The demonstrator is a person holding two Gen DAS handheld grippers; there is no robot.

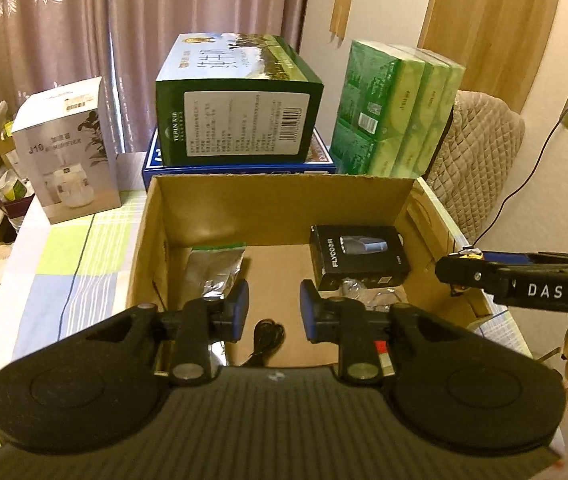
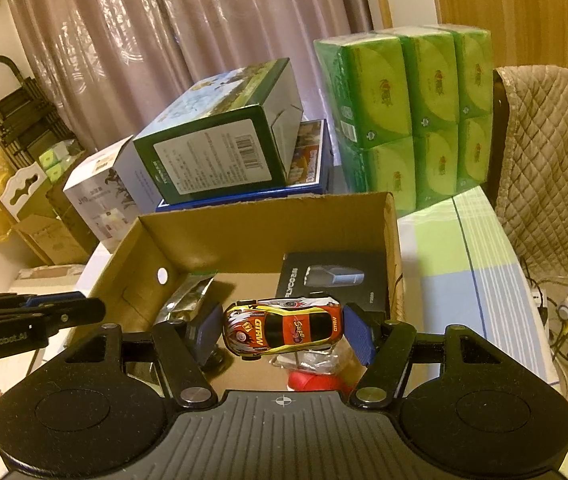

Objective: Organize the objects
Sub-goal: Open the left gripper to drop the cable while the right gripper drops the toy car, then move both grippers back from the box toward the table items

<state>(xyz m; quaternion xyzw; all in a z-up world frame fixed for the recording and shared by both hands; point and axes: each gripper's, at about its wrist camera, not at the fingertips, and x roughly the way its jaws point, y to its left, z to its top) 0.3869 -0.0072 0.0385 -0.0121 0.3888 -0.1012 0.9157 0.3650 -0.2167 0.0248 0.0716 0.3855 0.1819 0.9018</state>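
An open cardboard box (image 1: 284,208) (image 2: 268,224) stands on the table. Inside lie a silver foil pouch (image 1: 216,272) (image 2: 188,296), a black product box (image 1: 359,256) (image 2: 335,280), a black cable (image 1: 264,336), clear plastic wrap (image 2: 315,360) and a red object (image 2: 311,382). My right gripper (image 2: 284,332) is shut on a red-and-yellow toy car (image 2: 280,326), held sideways above the box's right part. From the left wrist view it (image 1: 459,270) reaches in over the right wall. My left gripper (image 1: 275,312) (image 2: 64,312) hangs open over the box's near middle, holding nothing.
Behind the box, a green carton (image 1: 240,100) sits on a flat blue box (image 1: 240,168). A white humidifier box (image 1: 68,148) is at the left, green tissue packs (image 1: 395,112) at the right. A quilted chair (image 2: 551,160) stands beyond the checked tablecloth (image 2: 463,264).
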